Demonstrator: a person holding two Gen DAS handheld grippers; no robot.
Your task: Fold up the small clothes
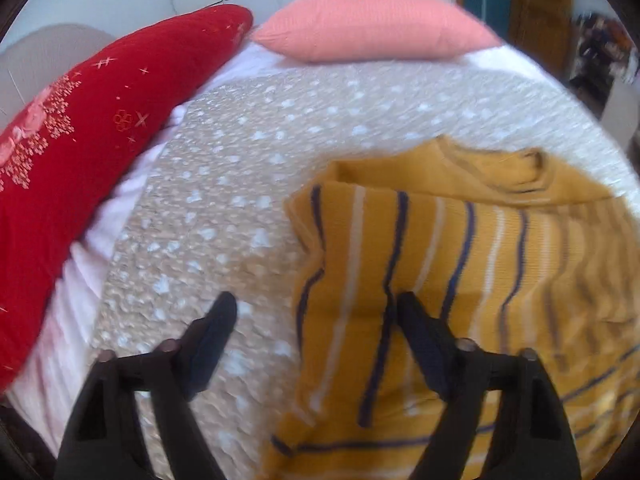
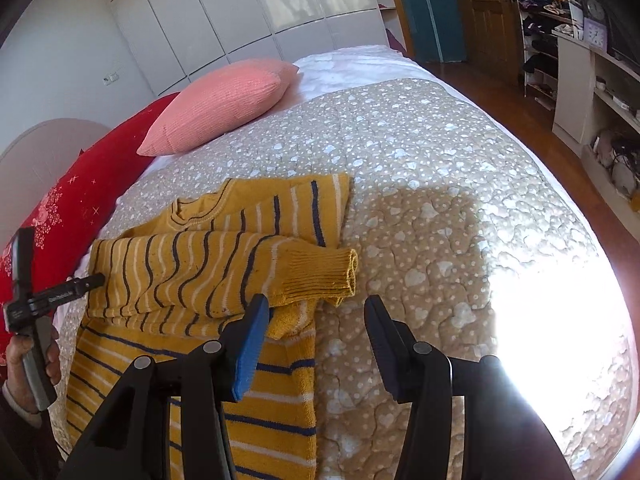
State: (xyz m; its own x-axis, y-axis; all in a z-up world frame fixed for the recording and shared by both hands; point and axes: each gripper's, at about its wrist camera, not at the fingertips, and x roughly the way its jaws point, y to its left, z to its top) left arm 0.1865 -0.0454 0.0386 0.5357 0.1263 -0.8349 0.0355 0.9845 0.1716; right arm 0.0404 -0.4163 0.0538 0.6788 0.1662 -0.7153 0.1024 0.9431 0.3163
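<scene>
Beige quilted bedspread with white hearts and dots (image 2: 420,152) covered the bed, white sheet under it at the head end. Long red embroidered bolster cushion (image 1: 80,152) lay along the far left side, pink ribbed pillow (image 1: 372,24) beside it at the head.

Mustard-yellow knit sweater with navy and white stripes (image 2: 224,272) lay flat on the bedspread, partly folded: one sleeve pulled across the chest, its ribbed cuff (image 2: 324,276) pointing right, nearly at the body's right edge. Neckline faced the pillows, hem toward the person, so the long axis ran head-to-foot of the bed. Knit looked soft and thick, a bit bunched under the folded sleeve.

Right gripper (image 2: 316,320) hovered just near-side of the cuff, jaws apart, nothing between them; its left finger sat over the sweater body, its right over bare bedspread. The body's right edge ran between the jaws, so this hand looked nearer for a side fold.

Left gripper (image 1: 316,320) was at the sweater's left edge, jaws apart and not clamped; the edge of the knit lay between them, right finger over fabric, left over bedspread. View blurred, so contact unclear. In the right wrist view it showed at the sweater's left side, held by a hand (image 2: 24,356).
</scene>
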